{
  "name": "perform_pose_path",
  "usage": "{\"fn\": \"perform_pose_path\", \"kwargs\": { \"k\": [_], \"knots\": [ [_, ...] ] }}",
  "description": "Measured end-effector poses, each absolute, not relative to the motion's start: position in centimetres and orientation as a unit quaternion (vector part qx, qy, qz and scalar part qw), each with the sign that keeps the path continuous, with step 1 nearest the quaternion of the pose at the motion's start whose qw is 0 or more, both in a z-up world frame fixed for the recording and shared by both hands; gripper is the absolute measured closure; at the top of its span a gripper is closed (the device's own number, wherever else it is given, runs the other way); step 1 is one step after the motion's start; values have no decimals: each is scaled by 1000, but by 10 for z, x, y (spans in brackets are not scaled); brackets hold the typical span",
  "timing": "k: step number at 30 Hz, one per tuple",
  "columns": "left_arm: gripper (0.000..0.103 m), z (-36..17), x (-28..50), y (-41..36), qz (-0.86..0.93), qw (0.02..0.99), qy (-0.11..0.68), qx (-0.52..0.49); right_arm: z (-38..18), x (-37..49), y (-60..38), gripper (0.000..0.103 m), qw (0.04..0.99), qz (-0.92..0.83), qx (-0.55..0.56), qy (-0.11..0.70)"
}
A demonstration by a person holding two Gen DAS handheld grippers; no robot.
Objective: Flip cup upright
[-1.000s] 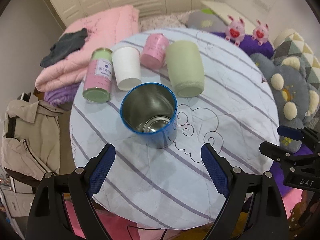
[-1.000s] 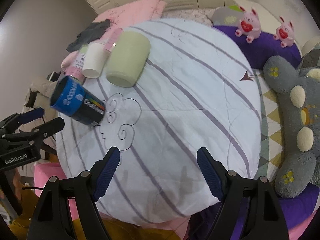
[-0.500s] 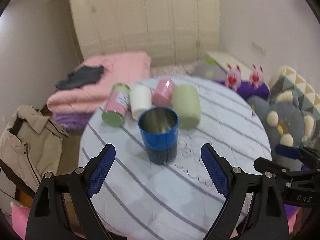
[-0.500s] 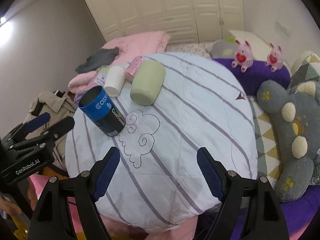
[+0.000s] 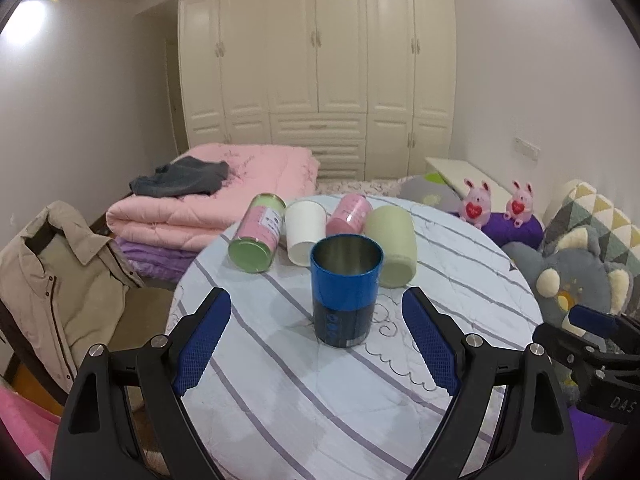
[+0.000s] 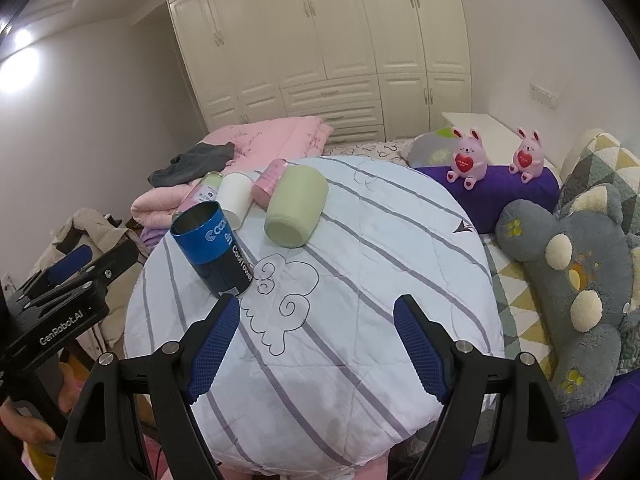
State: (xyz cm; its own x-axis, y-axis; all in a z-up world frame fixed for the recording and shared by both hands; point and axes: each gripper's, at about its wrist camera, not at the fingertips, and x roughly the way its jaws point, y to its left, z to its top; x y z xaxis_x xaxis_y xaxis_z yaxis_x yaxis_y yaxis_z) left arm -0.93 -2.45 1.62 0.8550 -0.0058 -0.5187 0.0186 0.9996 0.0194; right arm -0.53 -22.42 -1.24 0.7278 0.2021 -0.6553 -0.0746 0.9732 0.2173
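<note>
A blue metal cup [image 5: 345,290] stands upright, mouth up, on the round striped table [image 5: 460,280]. It also shows in the right wrist view [image 6: 214,250]. My left gripper [image 5: 316,340] is open and empty, just in front of the cup, its fingers wide on either side of it without touching. My right gripper [image 6: 316,344] is open and empty, to the right of the cup, over the cloud drawing. Behind the blue cup, a pale green cup [image 5: 394,246], a white cup [image 5: 305,227], a pink can [image 5: 348,214] and a pink can with a green end [image 5: 256,238] lie on their sides.
A folded pink quilt [image 5: 224,196] with dark clothes lies behind the table. A beige jacket on a chair [image 5: 56,292] stands at the left. A grey plush toy [image 6: 568,280], purple cushion and two pink bunnies [image 6: 468,158] are at the right.
Both grippers have pulled back and tilted up from looking down on the table to a level view. The blue cup stays upright and free.
</note>
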Motion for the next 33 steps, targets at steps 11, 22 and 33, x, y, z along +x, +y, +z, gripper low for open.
{"fn": "perform_pose_path", "kwargs": {
  "k": [11,22,33],
  "knots": [
    [14,4,-17,-24,-5,972,234,24,-23,-16,-209,22,937,66,61,337],
    [14,3,-19,-26,3,972,231,38,-27,-16,-203,22,933,68,52,349],
    [14,3,-14,-22,1,969,245,19,-32,-20,-196,22,929,78,45,358]
  ]
}}
